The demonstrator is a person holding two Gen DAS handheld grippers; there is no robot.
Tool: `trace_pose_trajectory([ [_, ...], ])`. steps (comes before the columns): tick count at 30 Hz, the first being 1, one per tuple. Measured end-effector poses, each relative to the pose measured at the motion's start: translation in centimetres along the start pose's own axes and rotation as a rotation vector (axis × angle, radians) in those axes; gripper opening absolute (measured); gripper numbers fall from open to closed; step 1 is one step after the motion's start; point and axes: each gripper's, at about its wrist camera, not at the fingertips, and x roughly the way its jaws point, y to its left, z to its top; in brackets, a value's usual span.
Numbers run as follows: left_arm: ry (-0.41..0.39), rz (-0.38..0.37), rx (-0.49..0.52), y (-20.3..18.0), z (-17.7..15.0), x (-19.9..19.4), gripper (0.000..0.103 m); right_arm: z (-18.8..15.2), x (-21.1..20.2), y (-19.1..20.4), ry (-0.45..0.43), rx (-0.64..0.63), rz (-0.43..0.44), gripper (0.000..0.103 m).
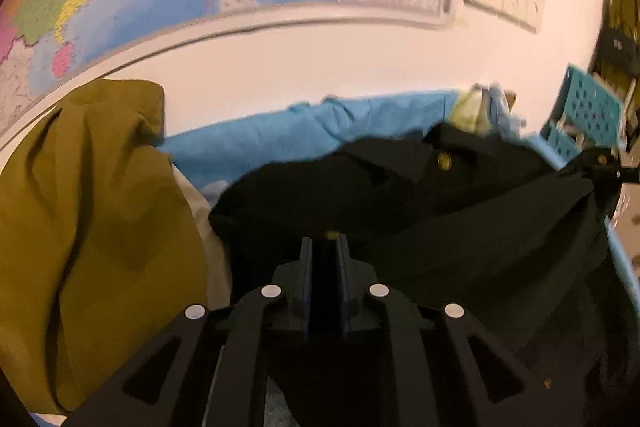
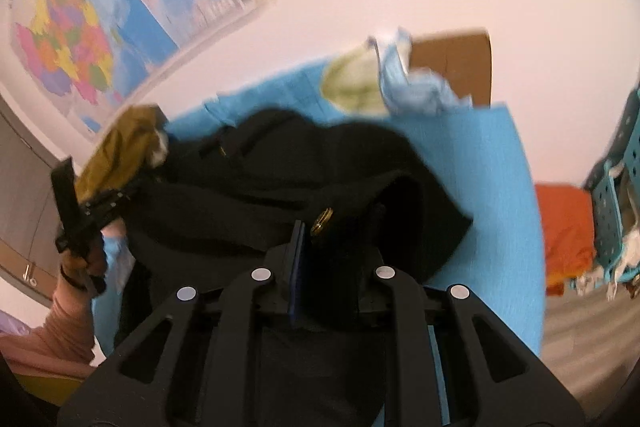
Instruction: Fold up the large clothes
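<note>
Black garment (image 1: 420, 211) cloth sits pinched in both our grippers. Our left gripper (image 1: 325, 247) has its jaws nearly together with dark fabric between the pads, close by a small gold button. Our right gripper (image 2: 336, 227) is likewise clamped on a fold of the same cloth, a gold button (image 2: 322, 221) just beside its fingers (image 2: 297, 247). Outward from both, the garment lies bunched on the blue sheet (image 2: 480, 155) over the worktop, its bulk ahead of us and between the hands. We judge its long axis runs from one gripper to the other, crosswise to our view, neither hand nearer. Which end is collar we cannot tell. An olive garment (image 1: 80, 227) lies just beside it to the left; pale clothes (image 2: 384, 83) sit beyond, against the wall.
</note>
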Motion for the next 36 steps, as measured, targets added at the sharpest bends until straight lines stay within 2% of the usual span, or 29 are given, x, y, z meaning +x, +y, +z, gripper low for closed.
trace_pose_trajectory([
  [3,0.002,0.026,-0.019,0.1,0.4,0.3,0.016,0.7,0.6,-0.6,-0.007,0.031,-0.005,0.017],
  [5,0.012,0.029,-0.017,-0.3,0.1,0.0,0.035,0.5,2.5,-1.1,0.047,0.038,-0.04,0.019],
  [6,0.008,0.028,-0.008,-0.4,-0.1,-0.4,0.039,0.2,4.0,-1.2,0.087,0.031,-0.097,0.029],
  [7,-0.002,0.02,0.006,-0.6,-0.3,-1.1,0.048,-0.1,4.6,-1.3,0.101,0.028,-0.14,0.041],
  [8,-0.019,-0.005,0.02,-0.8,-0.7,-2.3,0.059,-0.4,4.9,-1.4,0.104,0.031,-0.151,0.045],
  [10,-0.032,-0.035,0.037,-1.2,-1.7,-4.3,0.062,-0.7,4.1,-1.6,0.067,0.06,-0.147,0.065],
  [12,-0.039,-0.091,0.068,-1.9,-3.0,-6.3,0.07,-1.0,2.2,-1.3,0.008,0.063,-0.176,0.071],
  [14,-0.003,-0.154,0.092,-3.1,-5.1,-7.9,0.085,-1.5,0.3,-0.7,-0.034,0.054,-0.182,0.075],
  [16,0.033,-0.213,0.112,-4.5,-7.0,-8.7,0.085,-2.7,-1.9,0.3,-0.073,0.041,-0.151,0.081],
  [18,0.109,-0.269,0.115,-6.1,-8.8,-8.5,0.085,-3.9,-3.0,1.4,-0.083,0.027,-0.126,0.082],
  [21,0.201,-0.262,0.123,-8.5,-10.5,-6.9,0.085,-6.0,-3.7,2.7,-0.075,0.016,-0.102,0.082],
  [22,0.219,-0.248,0.119,-8.9,-10.9,-6.3,0.084,-6.8,-4.0,3.1,-0.075,0.019,-0.095,0.082],
  [24,0.248,-0.244,0.089,-9.2,-11.3,-5.4,0.073,-8.0,-4.0,3.8,-0.07,0.028,-0.072,0.082],
  [26,0.241,-0.247,0.066,-8.9,-11.5,-5.6,0.039,-9.3,-4.3,4.1,-0.067,0.039,-0.056,0.082],
  [28,0.222,-0.241,0.005,-6.9,-11.2,-6.3,0.009,-10.4,-4.8,4.4,-0.064,0.041,-0.046,0.082],
  [30,0.194,-0.333,-0.13,-3.1,-10.9,-8.1,0.008,-11.2,-5.4,4.5,-0.066,0.049,-0.032,0.082],
  [31,0.176,-0.346,-0.165,-1.8,-10.6,-9.0,0.007,-11.5,-5.8,4.4,-0.071,0.051,-0.027,0.082],
  [33,0.111,-0.344,-0.251,2.1,-10.8,-11.8,0.007,-12.3,-6.7,4.5,-0.089,0.052,-0.02,0.082],
  [36,0.101,-0.335,-0.352,5.7,-12.7,-13.6,0.006,-13.5,-7.6,4.5,-0.095,0.047,-0.008,0.082],
])
